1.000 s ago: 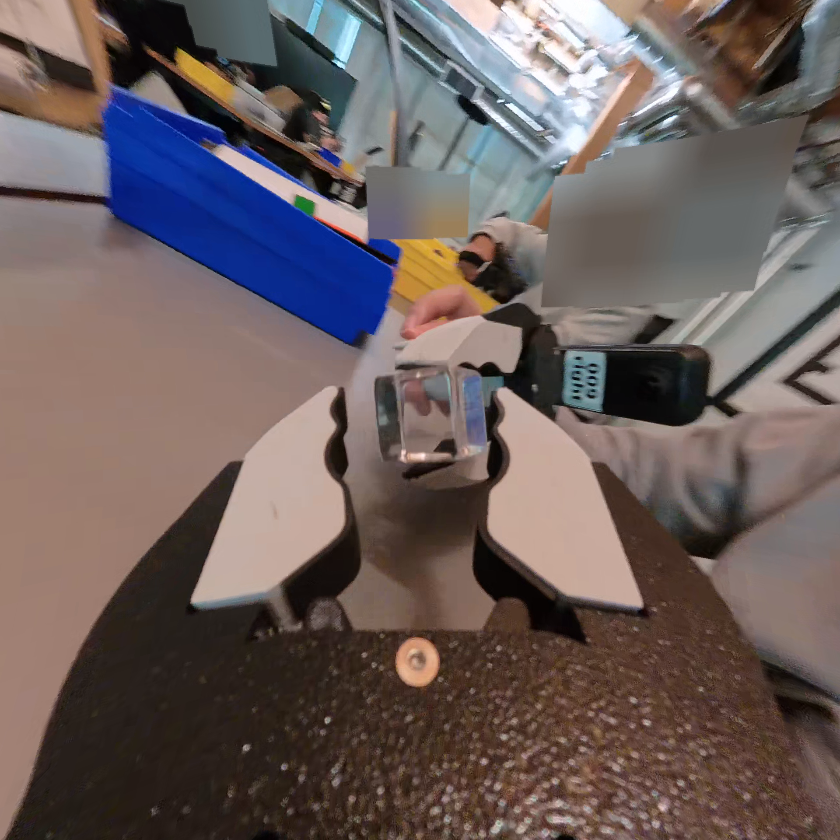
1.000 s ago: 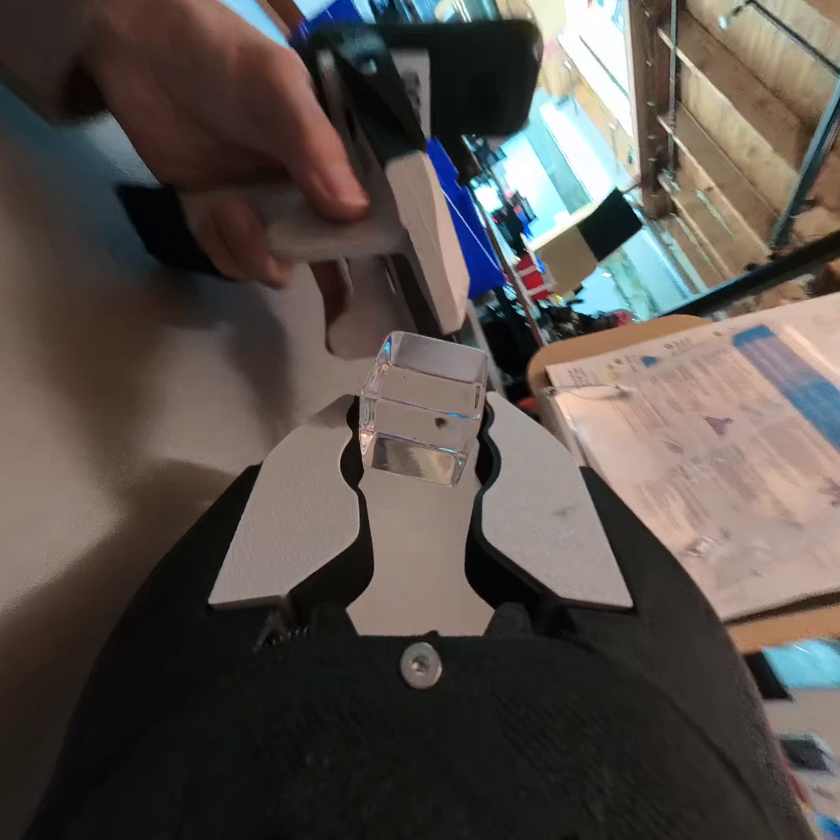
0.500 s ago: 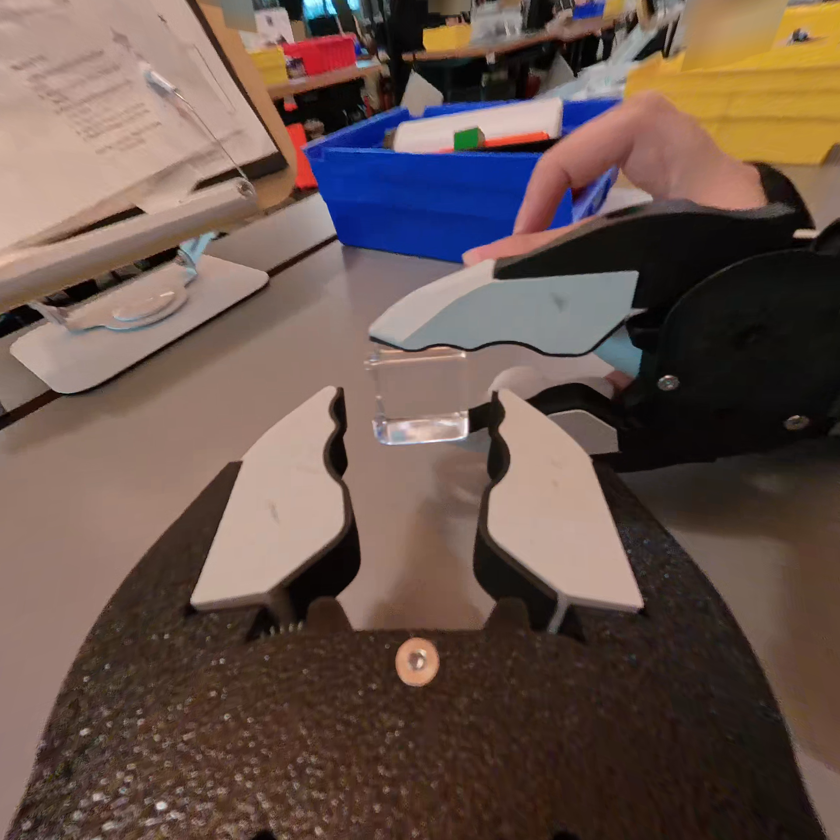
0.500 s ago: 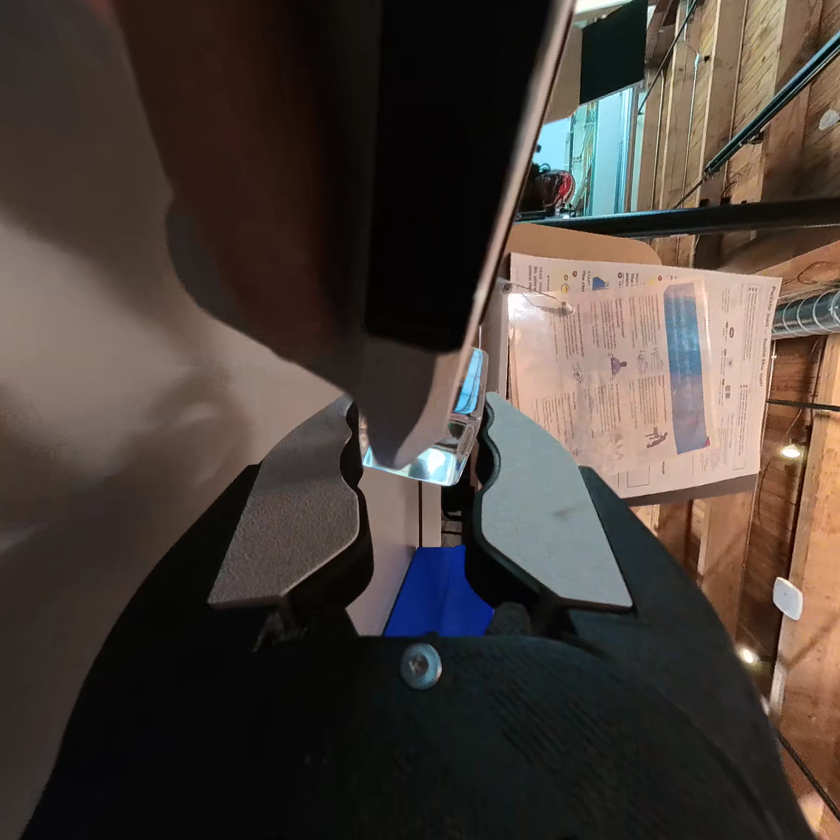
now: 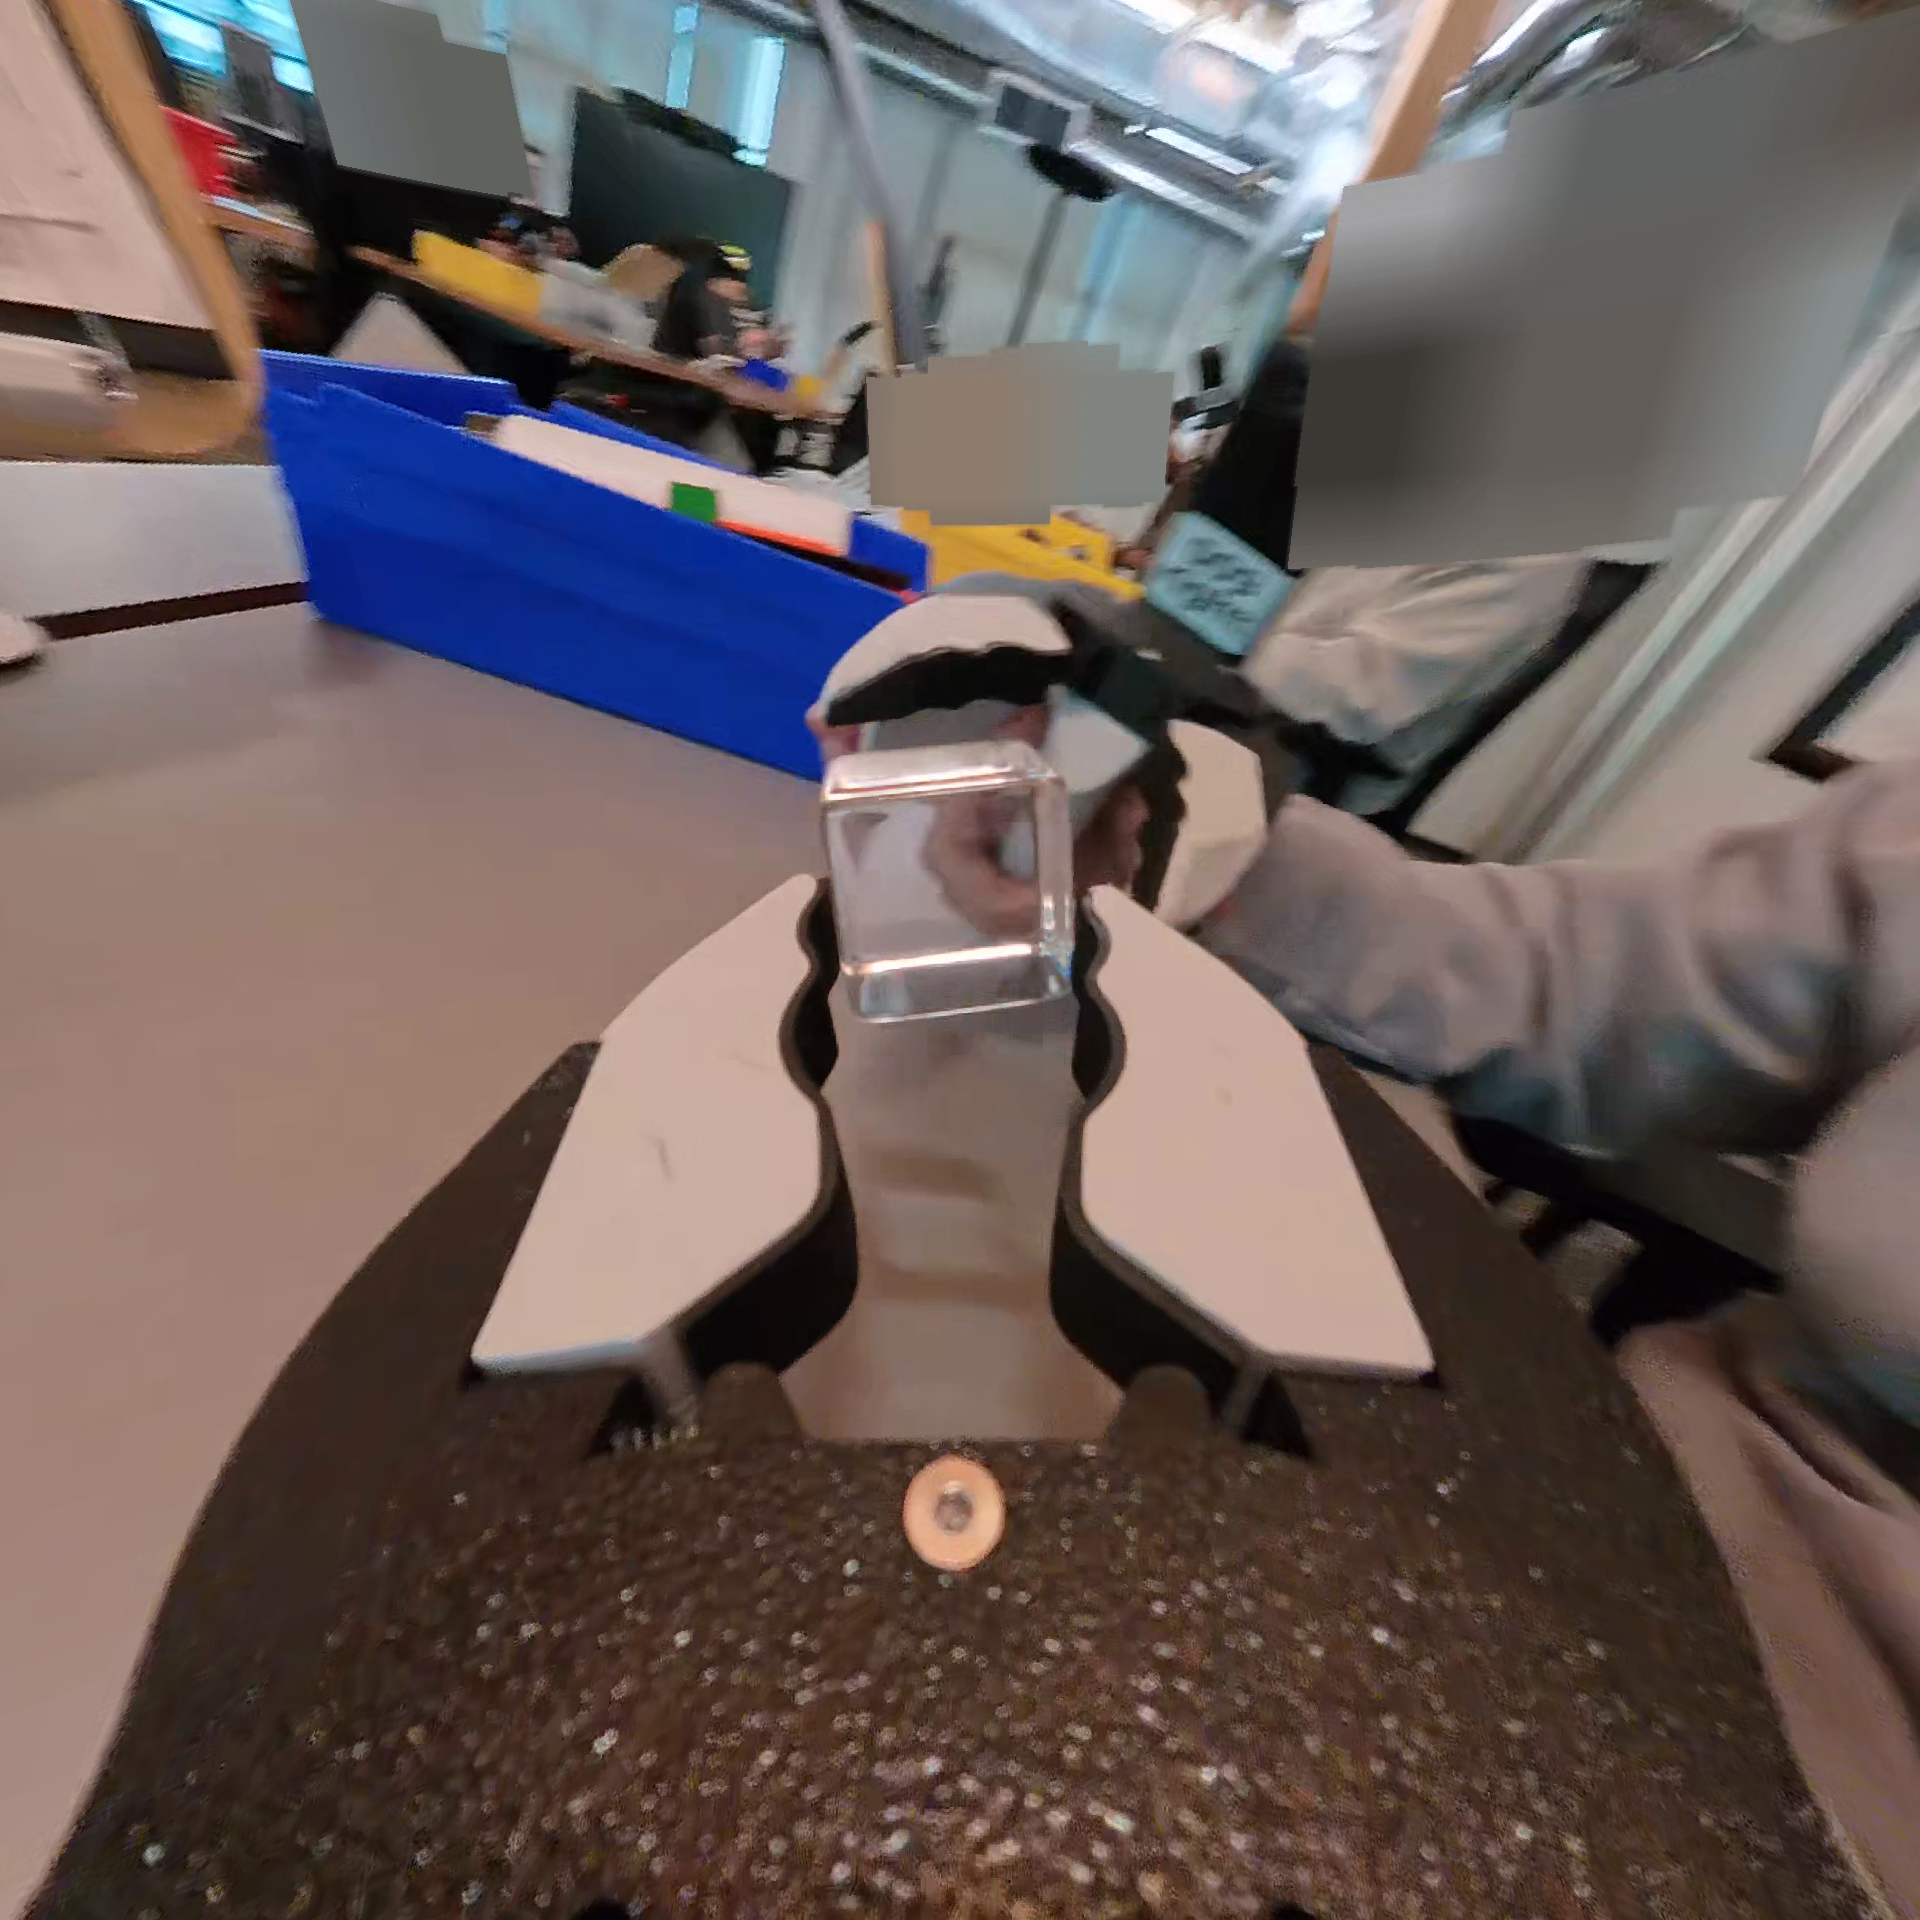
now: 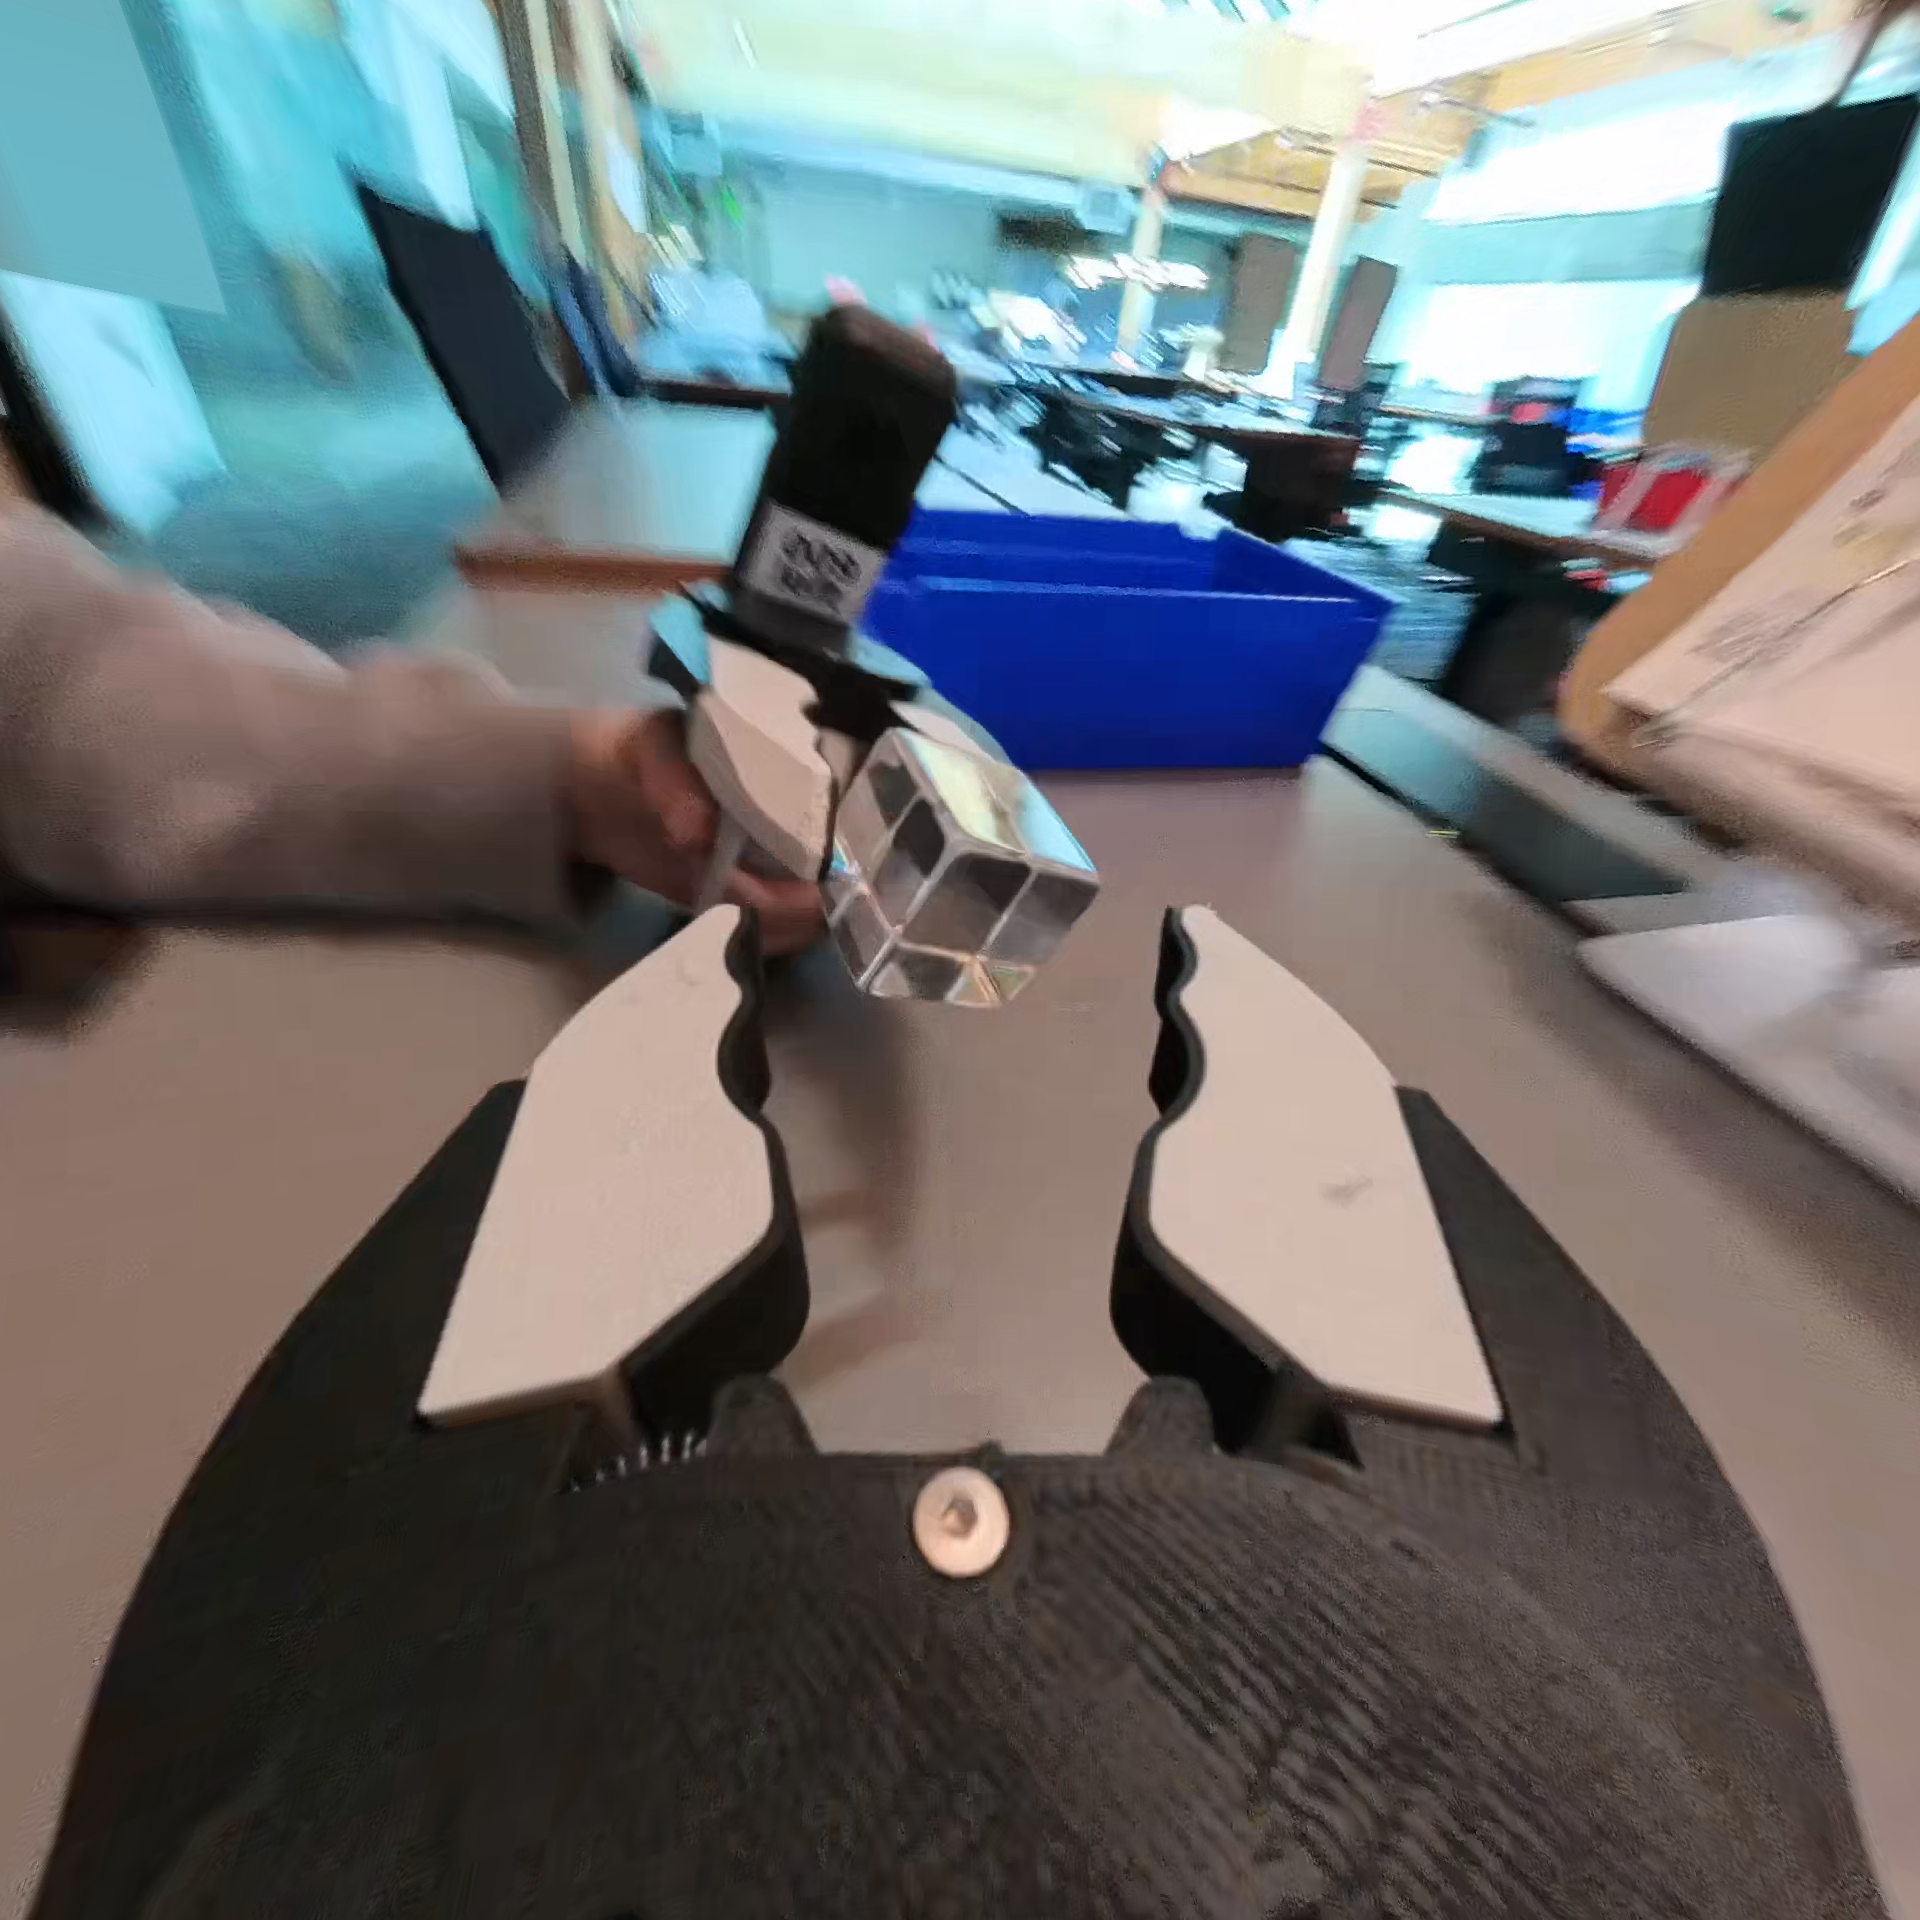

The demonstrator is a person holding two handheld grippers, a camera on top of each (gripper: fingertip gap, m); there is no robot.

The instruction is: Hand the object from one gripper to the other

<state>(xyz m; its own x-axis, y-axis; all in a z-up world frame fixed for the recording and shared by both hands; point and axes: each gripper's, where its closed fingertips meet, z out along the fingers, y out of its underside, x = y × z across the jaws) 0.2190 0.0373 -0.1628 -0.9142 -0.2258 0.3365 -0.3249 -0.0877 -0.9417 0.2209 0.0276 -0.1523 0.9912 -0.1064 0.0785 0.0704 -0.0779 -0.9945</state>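
The clear cube point(image 5: 948, 883) sits clamped between the tips of your left hand-held gripper point(image 5: 948, 940), lifted off the bench point(image 5: 312, 883) with most of its body sticking out forward. That tip-only hold probably explains itself: it left faces free for the other tool during the pass. In the right wrist view the same cube point(image 6: 961, 883) hangs from the left tool, tilted, one corner pointing down toward the gap of your right hand-held gripper point(image 6: 961, 925), whose jaws stand wide apart with nothing between them. The cube is near the left finger of that gap but not touched by it. So the hand-over looks done, and the open right tool only needs to clear away.

Outward from there, your sleeve point(image 5: 1558, 935) and the right tool fill the space just behind the cube in the left wrist view. A blue bin point(image 5: 582, 592) stands farther back on the bench, with a yellow bin point(image 5: 1029, 556) behind it, both well apart from the exchange. A paper stand point(image 6: 1766, 675) sits off to the right. Nothing lies under the cube, so the only thing in the way is the right tool itself.
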